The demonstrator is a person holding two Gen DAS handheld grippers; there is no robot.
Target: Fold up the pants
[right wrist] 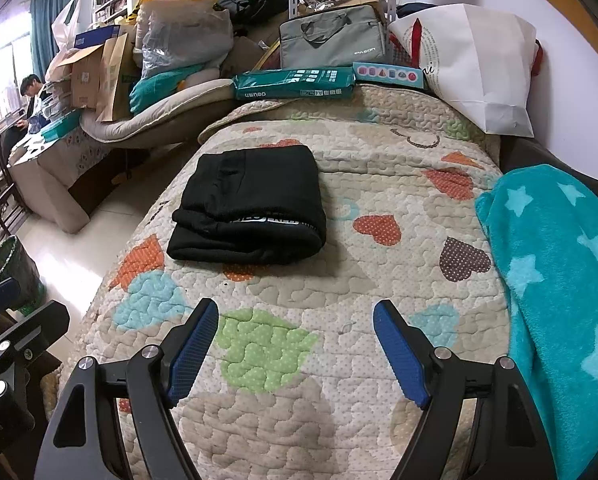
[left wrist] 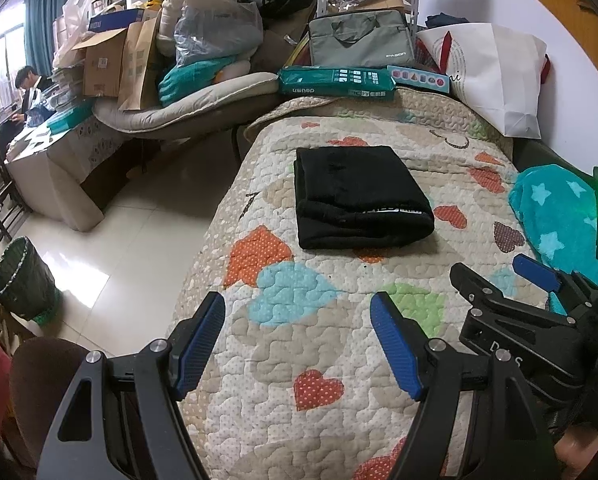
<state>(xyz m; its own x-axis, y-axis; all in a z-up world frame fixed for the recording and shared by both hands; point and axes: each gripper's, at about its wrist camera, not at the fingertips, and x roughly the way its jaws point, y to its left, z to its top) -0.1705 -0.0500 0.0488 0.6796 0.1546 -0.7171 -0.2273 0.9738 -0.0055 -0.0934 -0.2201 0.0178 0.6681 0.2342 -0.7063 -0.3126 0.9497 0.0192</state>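
My left tongs and right tongs hang spread and empty over the quilt, short of the black pants folded mid-bed; soft, limp, probably light, so I'd pinch a thick folded edge.

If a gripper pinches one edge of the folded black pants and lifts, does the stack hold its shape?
Probably not. The folded black fabric pants are soft, thick layers with rounded edges, so free layers would likely droop and unfold. Pushed, they would likely bunch, dragging on the textured quilted heart-pattern bedspread.

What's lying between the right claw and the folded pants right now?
Nothing but bare quilt: the right wrist view shows only heart-patterned bedcover between the open right claw and the folded black pants.
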